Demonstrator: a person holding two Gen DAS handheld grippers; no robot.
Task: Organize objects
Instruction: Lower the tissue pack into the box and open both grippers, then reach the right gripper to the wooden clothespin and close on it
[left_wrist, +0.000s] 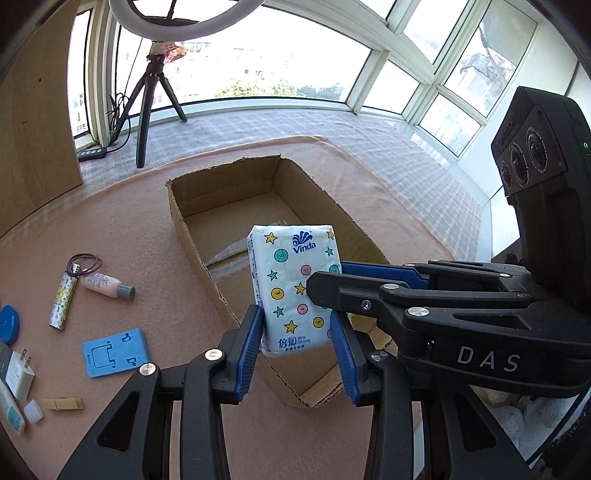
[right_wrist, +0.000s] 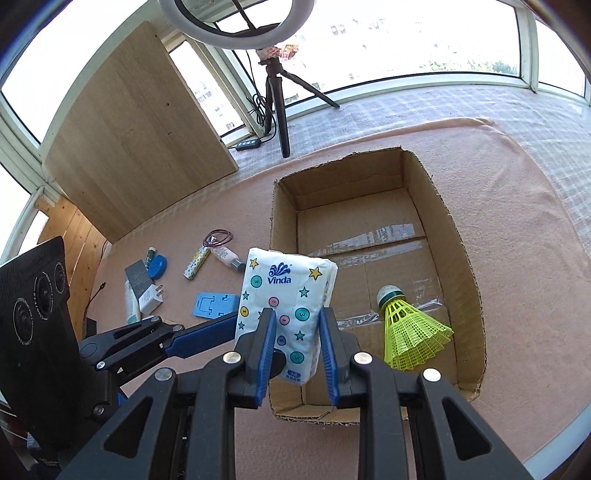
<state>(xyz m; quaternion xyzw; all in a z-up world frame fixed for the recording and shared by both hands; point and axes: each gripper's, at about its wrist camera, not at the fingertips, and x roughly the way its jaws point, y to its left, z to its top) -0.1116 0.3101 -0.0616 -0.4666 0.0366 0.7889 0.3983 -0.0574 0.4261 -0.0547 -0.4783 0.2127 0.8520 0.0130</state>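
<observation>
A white Vinda tissue pack (left_wrist: 293, 288) with stars and smiley dots is held upright above the near end of an open cardboard box (left_wrist: 192, 236). My left gripper (left_wrist: 297, 325) is shut on its lower part. My right gripper (right_wrist: 297, 321) is also shut on the same pack (right_wrist: 284, 288), reaching in from the right in the left wrist view (left_wrist: 325, 284). A yellow shuttlecock (right_wrist: 410, 328) lies inside the box (right_wrist: 461, 236) at its near right.
On the pink mat left of the box lie a blue phone stand (left_wrist: 116, 352), a patterned lighter (left_wrist: 62, 302), a small pink bottle (left_wrist: 107, 285), hair ties (left_wrist: 86, 264), a white charger (left_wrist: 20, 374), a clothespin (left_wrist: 62, 403) and a blue round lid (left_wrist: 8, 323). A tripod (left_wrist: 147, 96) stands behind.
</observation>
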